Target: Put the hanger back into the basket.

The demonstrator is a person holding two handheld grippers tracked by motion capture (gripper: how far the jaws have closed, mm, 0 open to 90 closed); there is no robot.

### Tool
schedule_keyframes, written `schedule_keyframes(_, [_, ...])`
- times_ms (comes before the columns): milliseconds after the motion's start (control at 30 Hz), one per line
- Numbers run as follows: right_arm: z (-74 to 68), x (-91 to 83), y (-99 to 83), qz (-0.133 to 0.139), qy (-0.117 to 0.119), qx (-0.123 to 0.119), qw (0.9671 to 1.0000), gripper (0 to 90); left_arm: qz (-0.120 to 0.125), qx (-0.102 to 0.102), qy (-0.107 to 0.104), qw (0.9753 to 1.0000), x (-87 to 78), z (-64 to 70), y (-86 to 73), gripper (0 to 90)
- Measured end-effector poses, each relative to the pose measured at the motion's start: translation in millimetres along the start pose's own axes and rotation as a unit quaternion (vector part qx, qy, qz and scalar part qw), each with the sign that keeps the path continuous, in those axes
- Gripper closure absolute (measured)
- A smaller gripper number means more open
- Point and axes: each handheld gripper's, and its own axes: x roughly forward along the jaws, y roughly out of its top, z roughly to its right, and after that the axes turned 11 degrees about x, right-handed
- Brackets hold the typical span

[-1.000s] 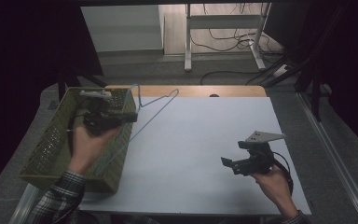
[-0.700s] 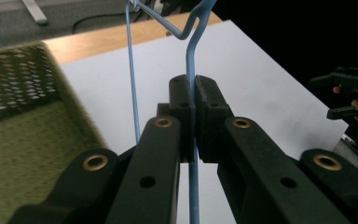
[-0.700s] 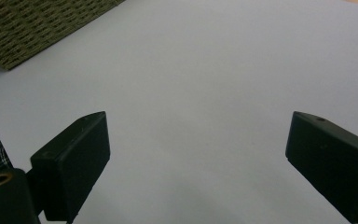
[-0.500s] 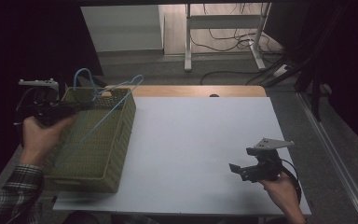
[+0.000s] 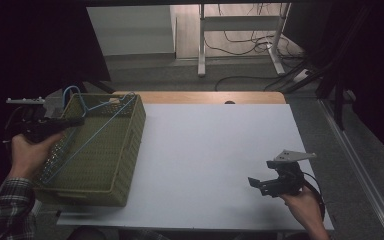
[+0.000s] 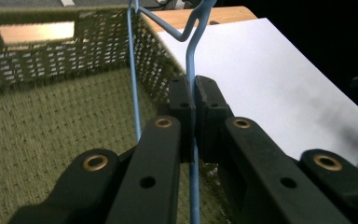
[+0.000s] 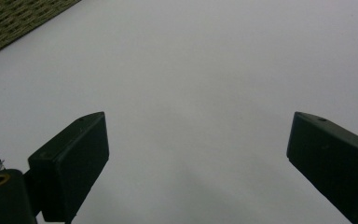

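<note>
In the high view, the left gripper [image 5: 55,125] is held at the left rim of the green woven basket [image 5: 125,150], which stands on the left part of the white surface [image 5: 215,150]. It is clamped on a light blue wire hanger [image 5: 87,131] that lies slanted inside the basket, with its hook [image 5: 71,91] rising above the far left corner. The right gripper [image 5: 264,184] hangs low over the near right part of the surface, well apart from the basket.

In the left gripper view, the two jaws are pressed together on the hanger's wire [image 6: 192,93], above the basket's woven floor [image 6: 51,140].

In the right gripper view, the jaws stand wide apart with nothing between them above the bare surface [image 7: 205,70]; a corner of the basket [image 7: 14,16] shows at the upper left.
</note>
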Motion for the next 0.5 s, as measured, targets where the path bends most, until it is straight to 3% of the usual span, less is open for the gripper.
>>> schedule_keyframes(333, [2.1,2.8,-2.0,-0.007,-0.002,0.002,1.0,5.2,-0.016,-0.041,0.012,0.999,18.5,-26.1,-37.9,87.5])
schedule_keyframes(500, [1.7,5.1,-3.0,-0.013,-0.002,-0.001,0.9999,5.2,-0.044,-0.057,0.033,0.9968,28.9,-35.9,-50.9,87.4])
